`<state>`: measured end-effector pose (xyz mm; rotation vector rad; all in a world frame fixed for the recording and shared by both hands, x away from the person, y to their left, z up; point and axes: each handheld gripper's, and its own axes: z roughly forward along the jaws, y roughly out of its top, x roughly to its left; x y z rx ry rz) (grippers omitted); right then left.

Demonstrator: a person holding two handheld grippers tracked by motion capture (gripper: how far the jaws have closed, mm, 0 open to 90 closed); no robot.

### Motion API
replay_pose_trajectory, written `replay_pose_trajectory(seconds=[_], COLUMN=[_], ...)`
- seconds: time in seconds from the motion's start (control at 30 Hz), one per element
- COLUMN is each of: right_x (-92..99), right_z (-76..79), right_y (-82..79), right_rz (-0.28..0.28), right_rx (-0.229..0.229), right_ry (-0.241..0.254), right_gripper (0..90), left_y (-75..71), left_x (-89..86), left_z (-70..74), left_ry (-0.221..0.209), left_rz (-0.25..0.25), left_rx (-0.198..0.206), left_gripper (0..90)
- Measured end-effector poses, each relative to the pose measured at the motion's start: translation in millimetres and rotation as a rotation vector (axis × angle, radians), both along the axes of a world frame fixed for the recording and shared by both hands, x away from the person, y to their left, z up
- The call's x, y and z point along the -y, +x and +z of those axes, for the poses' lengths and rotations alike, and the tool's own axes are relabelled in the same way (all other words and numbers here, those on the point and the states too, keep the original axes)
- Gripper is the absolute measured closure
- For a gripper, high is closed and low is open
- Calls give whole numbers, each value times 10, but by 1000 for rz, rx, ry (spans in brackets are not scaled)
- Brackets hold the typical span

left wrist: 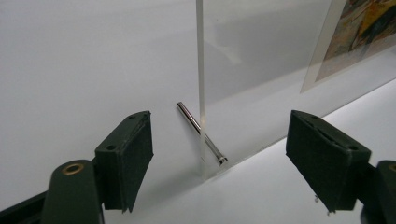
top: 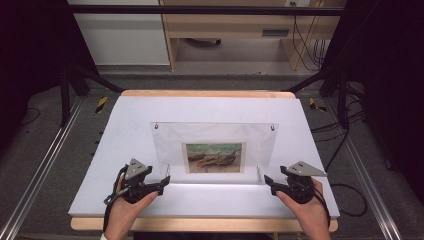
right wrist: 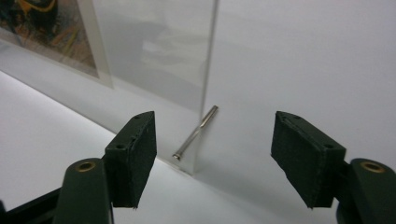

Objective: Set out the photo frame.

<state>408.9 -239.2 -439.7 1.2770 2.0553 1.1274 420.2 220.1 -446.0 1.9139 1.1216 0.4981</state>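
A white worktop point(top: 125, 130) carries a clear picture frame point(top: 215, 135) standing upright with a small boat print point(top: 214, 157) in it, and a gripper waits at each lower corner. The left gripper point(top: 165, 181) and the right gripper point(top: 268, 181) both have their fingers spread, holding nothing; the frame's side edges and its metal pins point(left wrist: 201, 133) stand in the gaps between the fingers, slightly beyond the tips, touching neither pad. To do this well, I judge both hands should back straight away without brushing the edges, as the frame would tip easily.
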Motion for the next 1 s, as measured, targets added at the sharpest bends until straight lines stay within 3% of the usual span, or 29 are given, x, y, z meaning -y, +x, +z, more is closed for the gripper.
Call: replay_pose_trajectory(seconds=[0.1,0.37,0.57,0.83,1.0], right_x=[118,321,394,465,528], right_z=[24,2,-10,-55,-100], right_y=[-38,-60,-46,-8,22], right_rz=[-32,-101,-135,-161,-185], right_rx=[21,4,-2,11,-8], right_ry=[0,-18,-13,-41,-45], right_gripper=[273,223,193,168,151], left_y=[-25,-55,-27,26,62], left_x=[-18,-115,-246,-414,-537], left_z=[36,120,147,136,127], left_ry=[25,79,89,93,92], left_rz=[8,43,84,133,166], left_rx=[26,79,102,102,94], left_gripper=[191,160,141,133,130])
